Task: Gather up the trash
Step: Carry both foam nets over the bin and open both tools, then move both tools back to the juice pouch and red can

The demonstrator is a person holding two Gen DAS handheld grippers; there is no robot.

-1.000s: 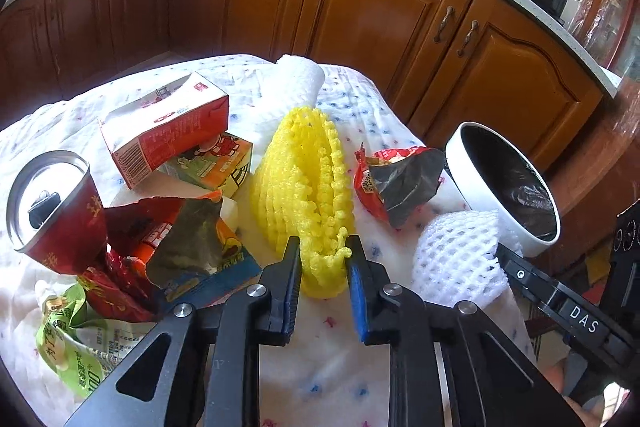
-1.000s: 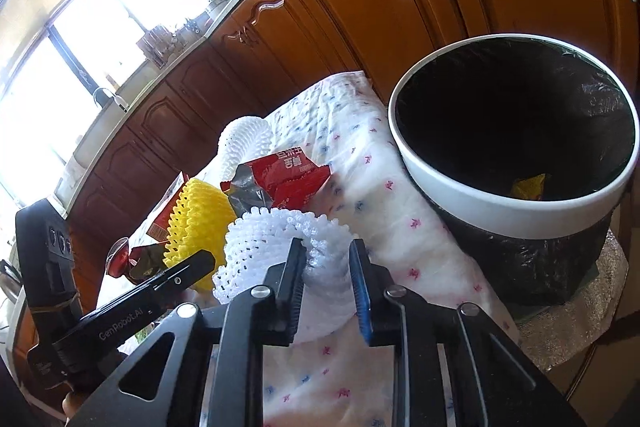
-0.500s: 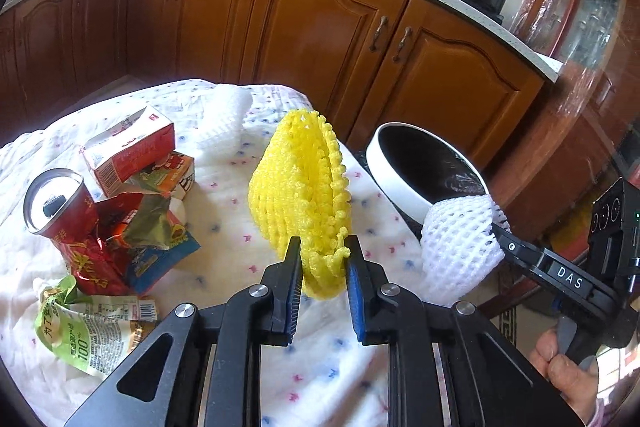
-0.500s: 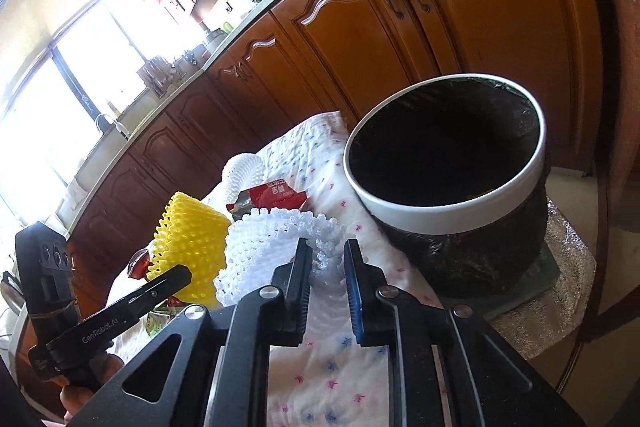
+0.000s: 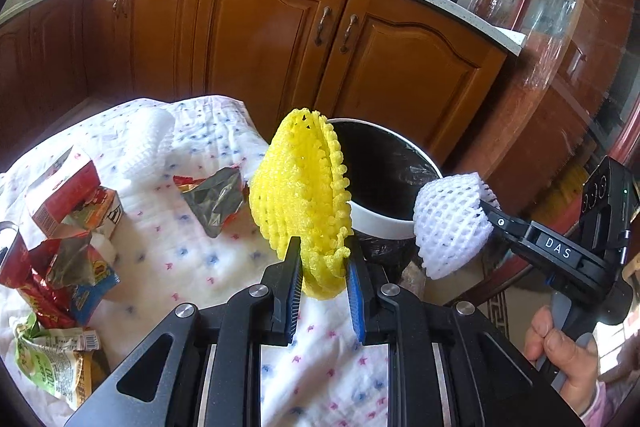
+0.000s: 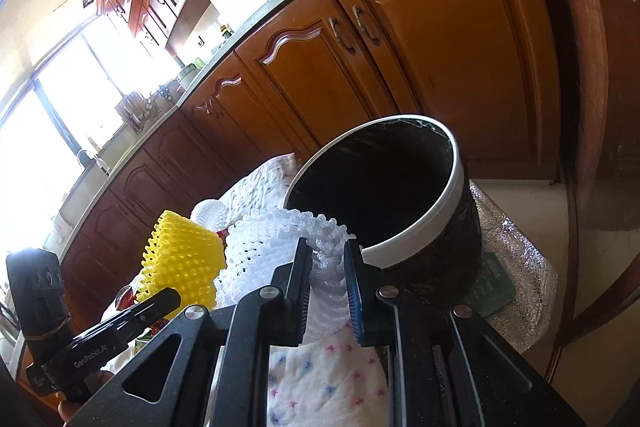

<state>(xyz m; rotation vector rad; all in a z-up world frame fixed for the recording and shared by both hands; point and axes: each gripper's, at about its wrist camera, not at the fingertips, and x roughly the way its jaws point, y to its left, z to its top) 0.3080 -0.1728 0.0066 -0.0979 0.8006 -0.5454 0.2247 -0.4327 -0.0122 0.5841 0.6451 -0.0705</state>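
My left gripper (image 5: 323, 267) is shut on a yellow foam fruit net (image 5: 300, 195) and holds it in the air above the table's right edge, near the bin. My right gripper (image 6: 328, 267) is shut on a white foam fruit net (image 6: 276, 247), lifted beside the bin; that net also shows in the left wrist view (image 5: 452, 223). The yellow net shows in the right wrist view (image 6: 180, 263). The white-rimmed bin with a black liner (image 5: 384, 223) stands on the floor past the table edge; its rim (image 6: 440, 211) lies just beyond my right fingertips.
On the table's spotted cloth (image 5: 192, 251) lie a torn red and silver wrapper (image 5: 216, 195), another white foam net (image 5: 148, 139), red cartons (image 5: 64, 195), crumpled wrappers (image 5: 72, 279) and a green packet (image 5: 52, 367). Wooden kitchen cabinets (image 5: 280, 39) stand behind.
Both grippers have lifted their foam nets off the table and carried them right, toward the bin. The bin now sits closer and more central in both views.
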